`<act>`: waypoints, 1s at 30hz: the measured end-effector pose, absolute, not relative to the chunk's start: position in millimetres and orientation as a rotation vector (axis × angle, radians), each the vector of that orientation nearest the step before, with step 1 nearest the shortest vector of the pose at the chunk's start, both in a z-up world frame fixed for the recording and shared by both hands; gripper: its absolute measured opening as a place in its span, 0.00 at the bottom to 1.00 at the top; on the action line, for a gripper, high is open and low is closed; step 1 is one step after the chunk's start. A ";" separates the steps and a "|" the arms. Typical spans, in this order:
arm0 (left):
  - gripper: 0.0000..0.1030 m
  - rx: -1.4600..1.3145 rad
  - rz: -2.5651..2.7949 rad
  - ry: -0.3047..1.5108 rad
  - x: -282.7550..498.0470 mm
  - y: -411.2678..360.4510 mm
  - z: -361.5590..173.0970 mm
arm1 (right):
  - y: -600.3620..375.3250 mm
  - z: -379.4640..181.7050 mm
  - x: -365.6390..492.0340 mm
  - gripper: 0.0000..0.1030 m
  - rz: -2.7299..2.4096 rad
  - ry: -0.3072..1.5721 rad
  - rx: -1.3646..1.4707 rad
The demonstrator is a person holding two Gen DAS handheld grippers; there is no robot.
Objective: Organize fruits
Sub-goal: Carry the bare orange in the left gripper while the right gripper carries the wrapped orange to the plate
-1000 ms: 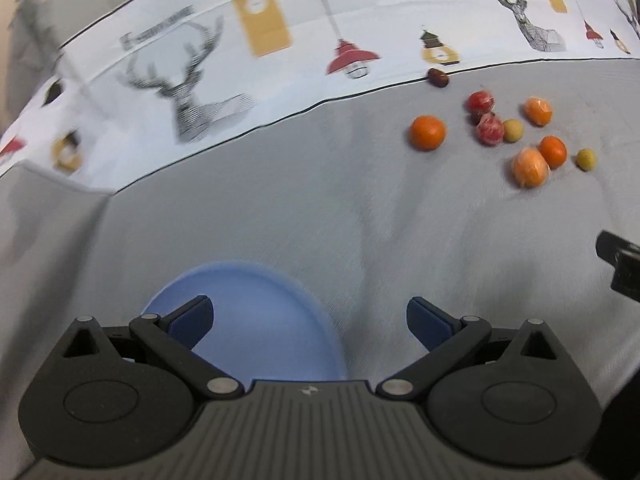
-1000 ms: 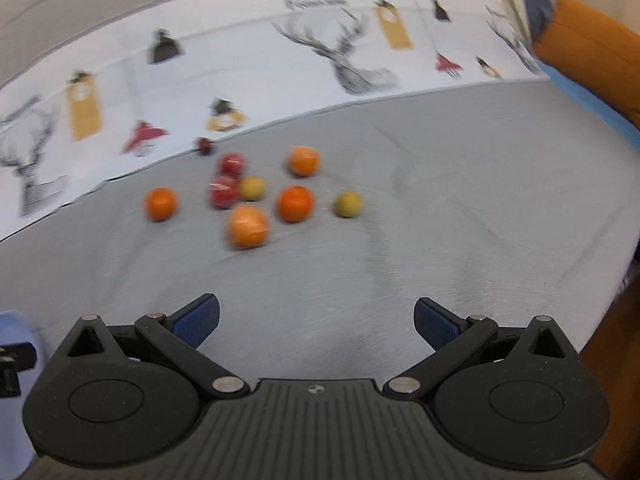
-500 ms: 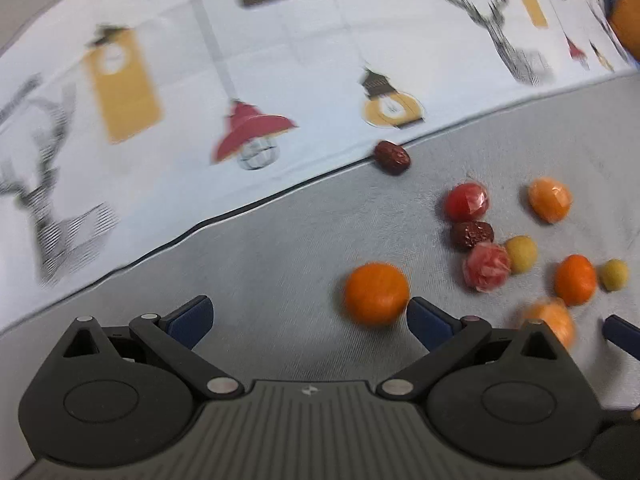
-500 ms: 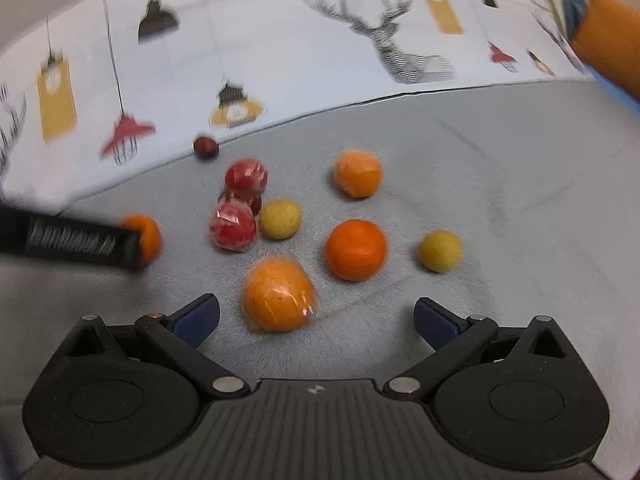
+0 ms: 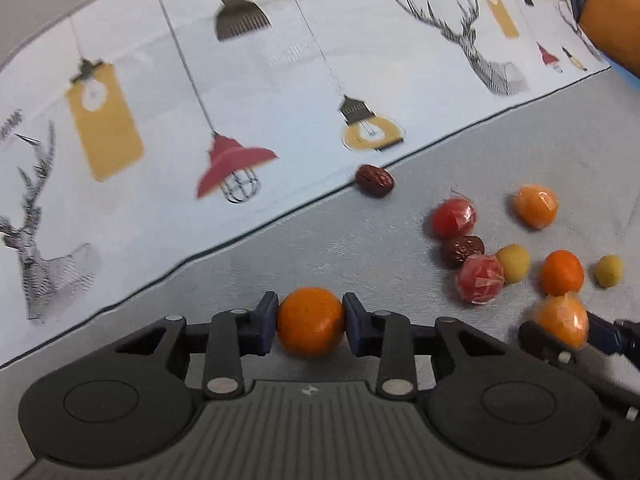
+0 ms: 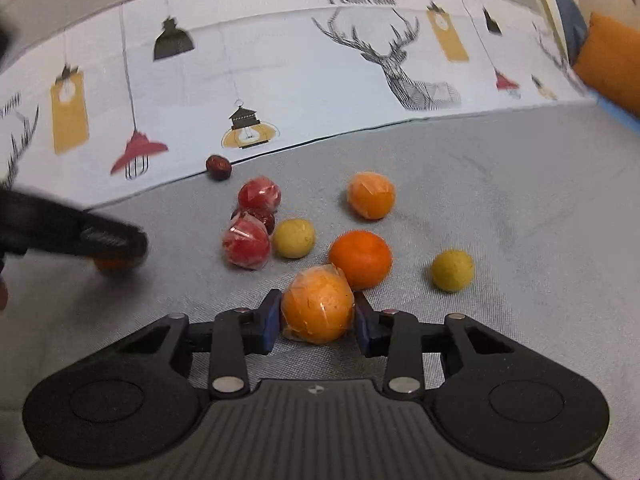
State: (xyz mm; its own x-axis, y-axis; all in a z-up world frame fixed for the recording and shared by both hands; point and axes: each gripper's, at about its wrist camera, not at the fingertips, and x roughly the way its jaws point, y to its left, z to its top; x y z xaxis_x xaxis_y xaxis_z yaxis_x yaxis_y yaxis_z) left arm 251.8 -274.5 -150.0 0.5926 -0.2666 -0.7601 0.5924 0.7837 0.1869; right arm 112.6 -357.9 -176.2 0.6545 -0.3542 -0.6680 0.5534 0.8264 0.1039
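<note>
Left hand-held gripper [image 5: 310, 322] pinching a bare round orange fruit [image 5: 310, 320] between blue pads, low over grey woven cloth surface [image 5: 360, 240]. Right hand-held gripper [image 6: 317, 317] pinching a plastic-wrapped orange fruit [image 6: 318, 308], a bare orange [image 6: 360, 258] touching it at 1 o'clock. Scattered beyond at 12 o'clock: two plastic-wrapped red fruits [image 6: 246, 242], two small yellow-green round fruits [image 6: 452, 270], another wrapped orange fruit [image 6: 371, 195], a dark red date [image 6: 218, 167] at the edge of a white printed cloth with lamps and deer [image 6: 280, 80].
</note>
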 end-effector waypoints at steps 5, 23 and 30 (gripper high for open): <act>0.37 0.388 -0.419 0.855 228.2 -232.0 -118.8 | -351.2 -147.1 88.1 0.38 -0.516 0.692 0.388; 0.38 0.228 -0.216 0.913 46.5 -18.6 16.0 | -185.4 9.9 -87.8 0.38 -0.182 0.593 0.249; 0.38 0.147 -0.216 0.854 -13.6 21.9 39.2 | -138.9 36.2 -129.2 0.38 -0.119 0.560 0.149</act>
State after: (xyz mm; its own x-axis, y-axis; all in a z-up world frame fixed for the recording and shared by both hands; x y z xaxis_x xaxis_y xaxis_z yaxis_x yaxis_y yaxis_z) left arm -13.6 21.9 39.2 0.6370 -0.1297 -0.7598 0.2473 0.9680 0.0420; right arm -129.2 -138.9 36.2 0.8410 -0.0722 -0.5362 0.1530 0.9823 0.1079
